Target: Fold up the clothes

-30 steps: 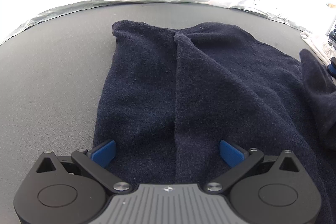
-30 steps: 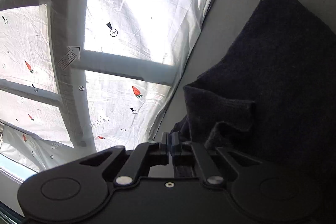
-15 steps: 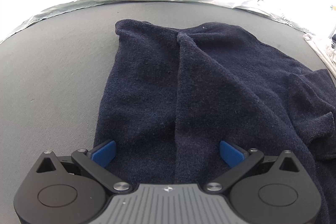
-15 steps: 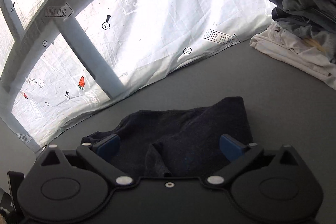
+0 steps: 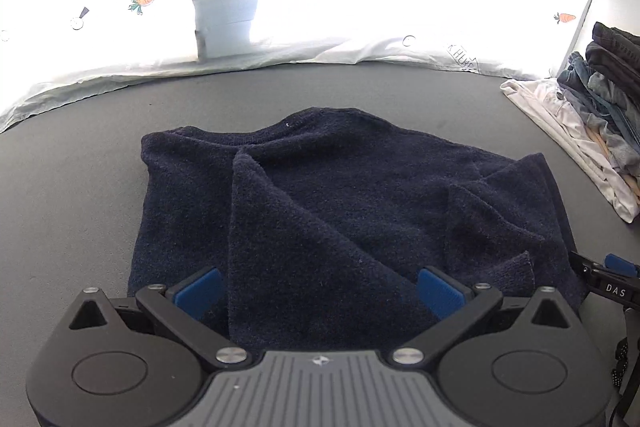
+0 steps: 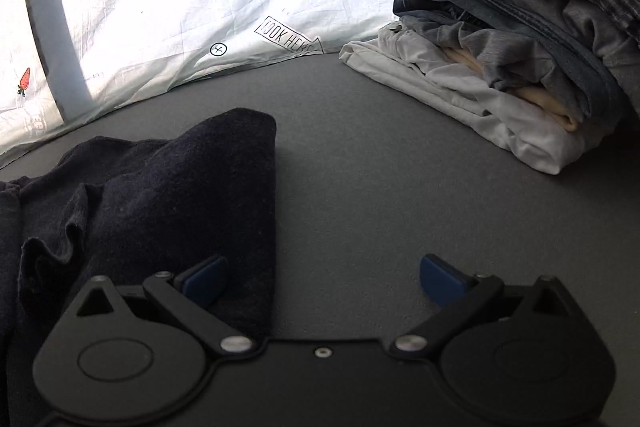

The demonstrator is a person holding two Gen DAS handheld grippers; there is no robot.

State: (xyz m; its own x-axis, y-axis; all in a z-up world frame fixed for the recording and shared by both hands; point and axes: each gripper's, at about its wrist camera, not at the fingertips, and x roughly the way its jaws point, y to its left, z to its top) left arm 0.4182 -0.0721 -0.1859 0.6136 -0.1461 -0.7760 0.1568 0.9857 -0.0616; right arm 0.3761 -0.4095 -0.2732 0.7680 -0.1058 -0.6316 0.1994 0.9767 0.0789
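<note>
A dark navy knit garment (image 5: pixel 340 195) lies on the grey table (image 5: pixel 80 195), partly folded, with a flap laid over its right side. My left gripper (image 5: pixel 318 291) is open and empty, low over the garment's near edge. My right gripper (image 6: pixel 324 277) is open and empty at the garment's right edge (image 6: pixel 172 195); its left pad sits over the cloth, its right pad over bare table. The right gripper's tip also shows in the left wrist view (image 5: pixel 616 267).
A stack of folded clothes (image 6: pixel 520 39) stands at the right rear of the table (image 6: pixel 380 167), also in the left wrist view (image 5: pixel 592 115). A white printed sheet (image 6: pixel 200 7) hangs behind the table's far edge.
My right gripper let go of the garment's corner, opened, and came down to the right edge. The lifted flap now lies on the garment. The left gripper pulled back and tilted up.
</note>
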